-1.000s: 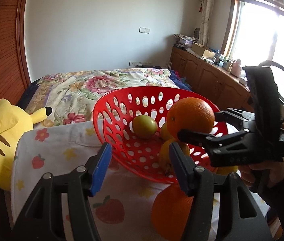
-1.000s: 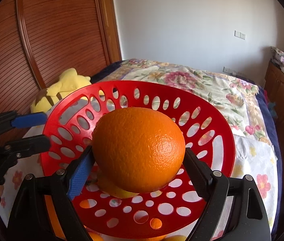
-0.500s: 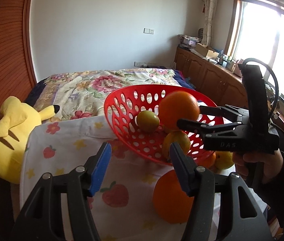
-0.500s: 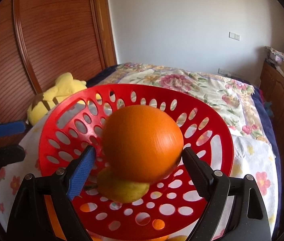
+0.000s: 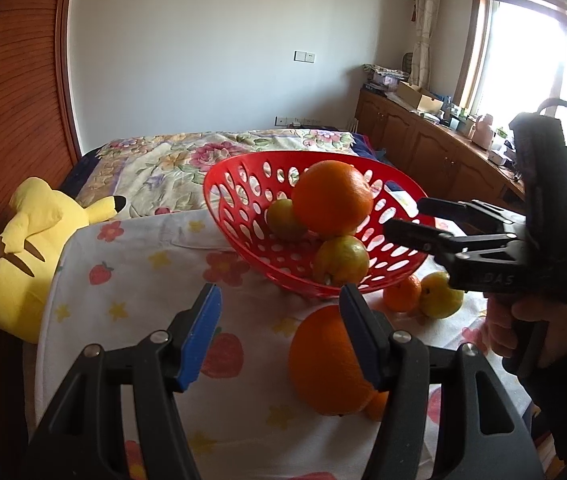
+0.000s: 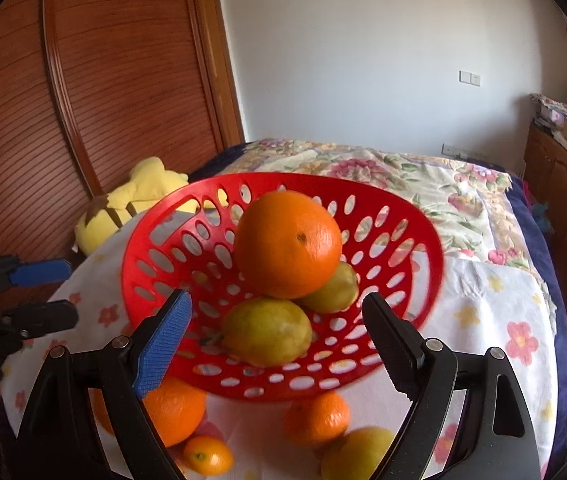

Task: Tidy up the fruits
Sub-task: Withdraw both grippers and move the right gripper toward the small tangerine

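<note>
A red perforated basket (image 6: 363, 190) (image 5: 239, 184) stands on a flower-print cloth. In it a big orange (image 6: 287, 244) (image 5: 333, 198) rests on top of two yellow-green fruits (image 6: 267, 330) (image 5: 341, 260). My right gripper (image 6: 276, 300) (image 5: 411, 216) is open just short of the basket's near rim, holding nothing. My left gripper (image 5: 279, 296) (image 6: 63, 292) is open too, with only cloth between its fingers. A second large orange (image 5: 323, 364) (image 6: 175, 408) lies on the cloth, partly behind the left gripper's right finger. Beside the basket lie a small orange (image 6: 317, 416) (image 5: 401, 294), a yellow fruit (image 5: 441, 294) and a tiny orange fruit (image 6: 207, 456).
A yellow plush toy (image 5: 23, 248) lies at the cloth's left edge. Behind the basket is a bed with a floral quilt (image 5: 187, 160). A wooden wardrobe (image 6: 83, 100) rises on the left, and a low wooden cabinet (image 5: 423, 140) runs under the window.
The right gripper let go of the big orange, which now rests on the fruits in the basket. Both grippers drew back from the basket, showing more cloth and loose fruit.
</note>
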